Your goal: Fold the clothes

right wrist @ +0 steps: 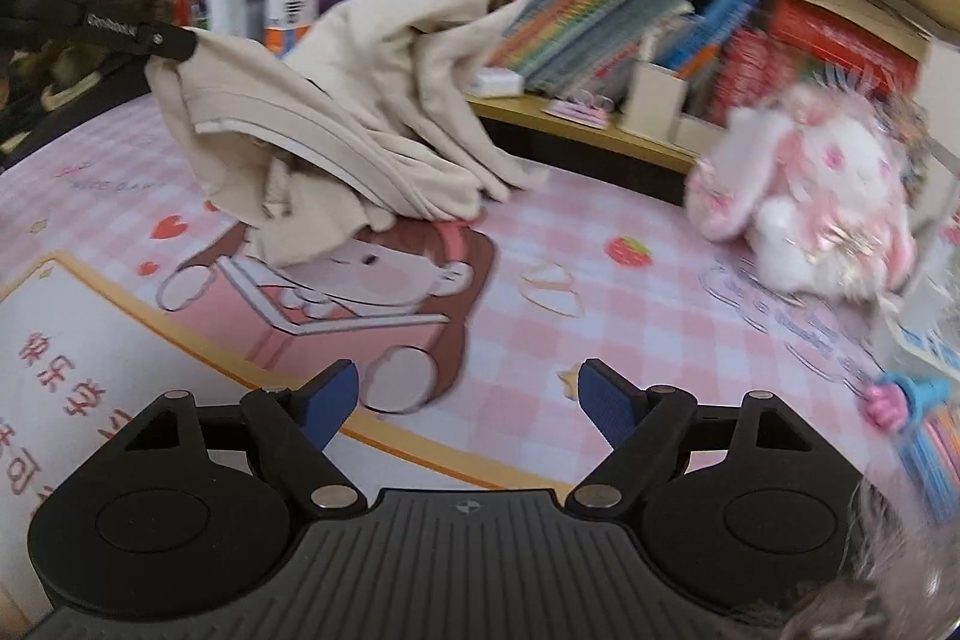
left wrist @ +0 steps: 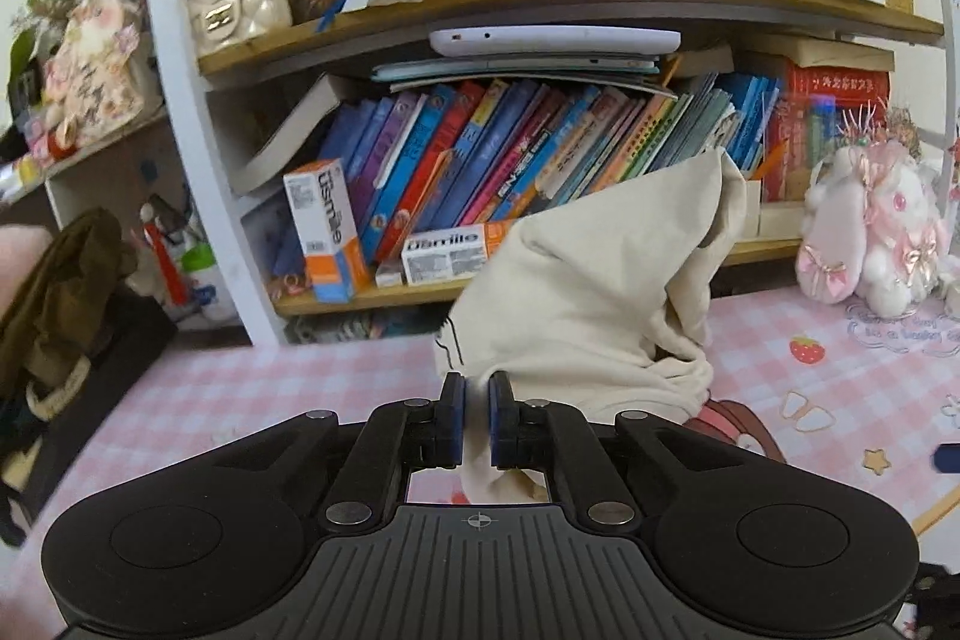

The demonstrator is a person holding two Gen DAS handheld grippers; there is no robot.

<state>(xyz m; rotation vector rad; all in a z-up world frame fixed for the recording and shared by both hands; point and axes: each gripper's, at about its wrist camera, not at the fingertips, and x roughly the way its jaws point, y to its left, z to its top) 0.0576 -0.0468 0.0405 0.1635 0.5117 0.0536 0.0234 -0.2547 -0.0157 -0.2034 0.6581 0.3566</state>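
Blue-padded left tongs (left wrist: 477,421) pinch one edge of the cream cloth (right wrist: 360,112) and hold it up in a heap over the pink worktop (right wrist: 630,316), while the right tongs (right wrist: 468,400) gape empty, with the cloth ahead and to their left.

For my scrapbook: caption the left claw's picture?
Left claw pinching cream garment above the pink checked mat.

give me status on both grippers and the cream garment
Left gripper shut on cream garment, one edge lifted off the pink desk mat. Right gripper open, empty, short of the cloth. Plush bunny sits clear to the side.
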